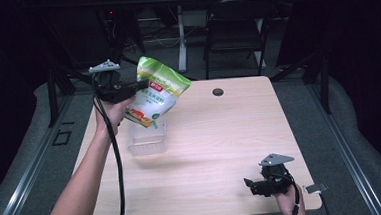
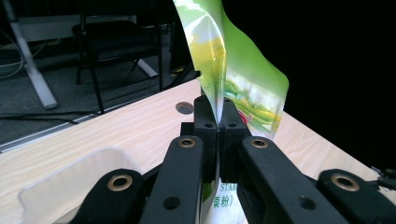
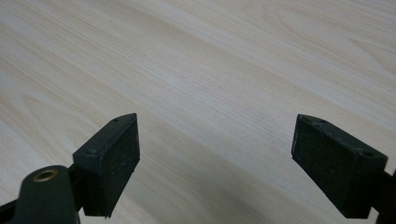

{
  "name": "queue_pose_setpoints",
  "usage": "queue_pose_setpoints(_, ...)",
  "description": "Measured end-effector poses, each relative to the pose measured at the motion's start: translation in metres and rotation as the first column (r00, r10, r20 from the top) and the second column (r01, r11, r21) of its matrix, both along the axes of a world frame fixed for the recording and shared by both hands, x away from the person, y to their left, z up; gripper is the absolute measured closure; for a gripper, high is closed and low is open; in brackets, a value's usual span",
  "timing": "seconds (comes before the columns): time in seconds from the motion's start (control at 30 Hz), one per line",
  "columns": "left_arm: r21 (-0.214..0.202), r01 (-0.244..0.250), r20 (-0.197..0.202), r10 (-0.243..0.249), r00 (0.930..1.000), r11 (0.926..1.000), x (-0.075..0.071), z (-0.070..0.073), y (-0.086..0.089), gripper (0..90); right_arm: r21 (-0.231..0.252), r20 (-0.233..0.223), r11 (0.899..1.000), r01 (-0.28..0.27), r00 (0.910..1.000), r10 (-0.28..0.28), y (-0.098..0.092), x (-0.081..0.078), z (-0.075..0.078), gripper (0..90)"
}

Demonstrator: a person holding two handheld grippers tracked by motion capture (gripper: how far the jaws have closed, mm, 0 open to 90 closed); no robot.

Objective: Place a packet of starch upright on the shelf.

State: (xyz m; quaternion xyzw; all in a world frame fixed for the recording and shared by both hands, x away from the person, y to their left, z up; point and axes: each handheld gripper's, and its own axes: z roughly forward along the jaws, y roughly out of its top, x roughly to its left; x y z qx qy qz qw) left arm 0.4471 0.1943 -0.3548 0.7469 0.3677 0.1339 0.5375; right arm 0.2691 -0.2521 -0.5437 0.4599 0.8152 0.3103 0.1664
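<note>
Pouch: green-and-white pouch (image 1: 158, 89) is hanging tilted above the clear plastic container (image 1: 148, 140), long axis slanting, top toward the far side.
Left gripper (image 1: 142, 84): pinching the pouch's edge, jaws closed.
Right gripper (image 1: 251, 185): resting wide open, holding nothing, near the table (image 1: 220, 135) front edge.
Surroundings: cable hole (image 1: 218, 92) lying beyond.

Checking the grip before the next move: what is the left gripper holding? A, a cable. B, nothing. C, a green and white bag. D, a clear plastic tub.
C: the left gripper has its jaws shut on the bag, held above the tub.
</note>
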Motion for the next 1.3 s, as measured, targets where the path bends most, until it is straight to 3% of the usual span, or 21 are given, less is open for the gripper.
queue_pose_setpoints(0.8, 0.014, -0.122, 0.033, 0.122, 0.9920, 0.9924, 0.033, -0.014, 0.028, 89.1, 0.000, 0.000, 1.000, -0.003, 1.0000, 0.003, 0.000, 0.000, -0.001, 14.8)
queue_pose_setpoints(1.3, 0.003, -0.175, 0.083, 0.174, 0.9811, 0.9845, 0.055, -0.026, 0.026, 89.0, 0.007, 0.002, 1.000, 0.001, 1.0000, -0.001, 0.000, 0.001, -0.001, 14.8)
